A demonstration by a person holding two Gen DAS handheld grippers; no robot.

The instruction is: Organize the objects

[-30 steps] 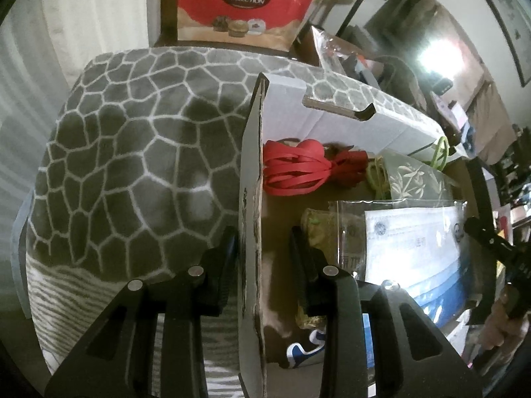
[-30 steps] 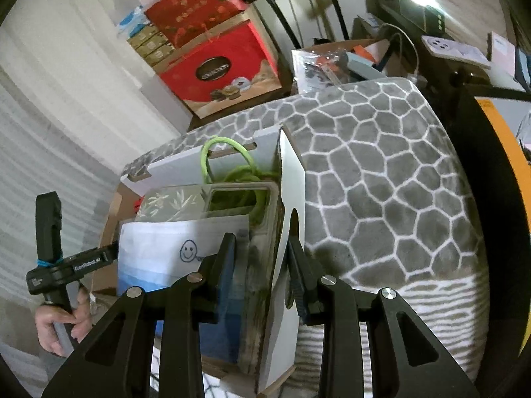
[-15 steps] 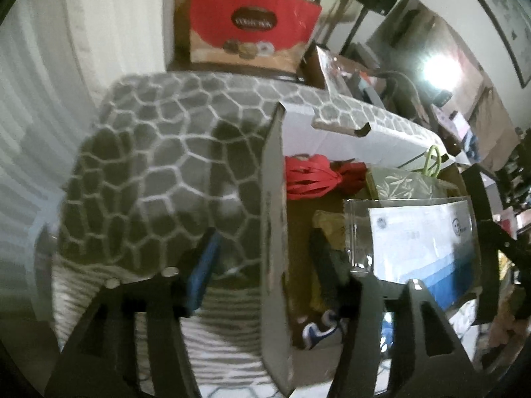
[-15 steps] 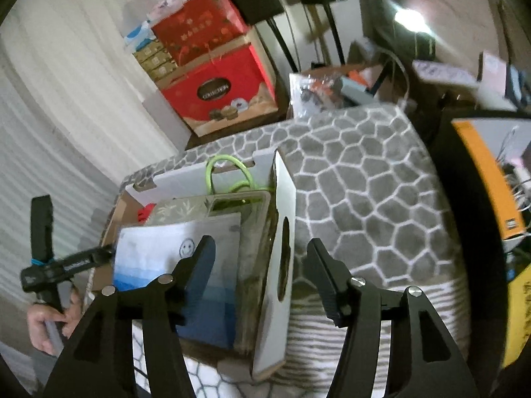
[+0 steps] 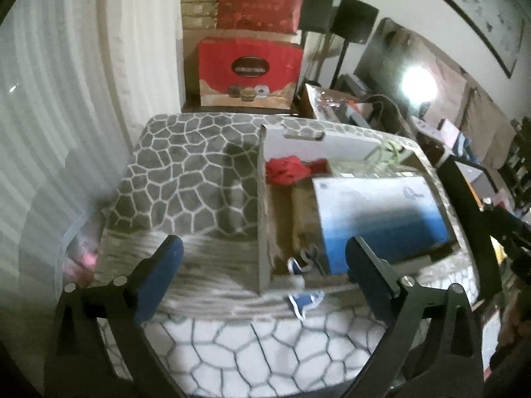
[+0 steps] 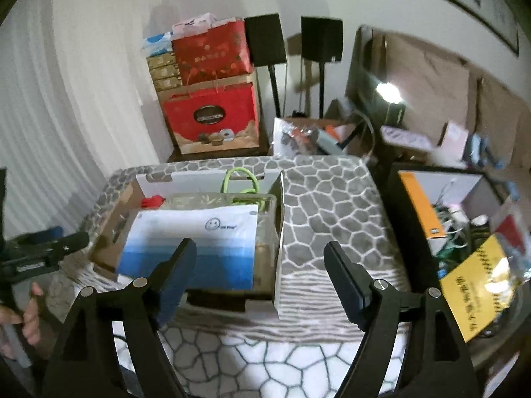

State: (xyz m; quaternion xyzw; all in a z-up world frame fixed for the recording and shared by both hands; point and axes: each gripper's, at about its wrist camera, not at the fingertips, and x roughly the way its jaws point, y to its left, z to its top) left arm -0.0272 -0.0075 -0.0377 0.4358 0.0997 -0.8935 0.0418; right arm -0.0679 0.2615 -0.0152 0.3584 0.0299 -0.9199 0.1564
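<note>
A white cardboard box [image 5: 262, 205] [image 6: 280, 232] sits on a grey stone-pattern blanket [image 5: 186, 179] [image 6: 332, 212]. It holds a blue and white packet [image 5: 378, 212] [image 6: 195, 245], a red bundle [image 5: 287, 169], a green cord [image 6: 242, 182] and a patterned clear pouch [image 6: 219, 200]. My left gripper [image 5: 264, 265] is open and empty, drawn back in front of the box's left wall. My right gripper [image 6: 260, 270] is open and empty, drawn back in front of the box's right wall.
Red gift boxes [image 5: 249, 69] [image 6: 212, 119] are stacked against the wall behind. Two black speakers on stands [image 6: 292, 39] stand beside them. A cluttered shelf with an orange box [image 6: 421, 212] and a yellow packet [image 6: 478, 278] is at the right. A white curtain [image 5: 66, 99] hangs at the left.
Both grippers let go of the box walls, opened wide and pulled back and up from the box. The box stays on the blanket.
</note>
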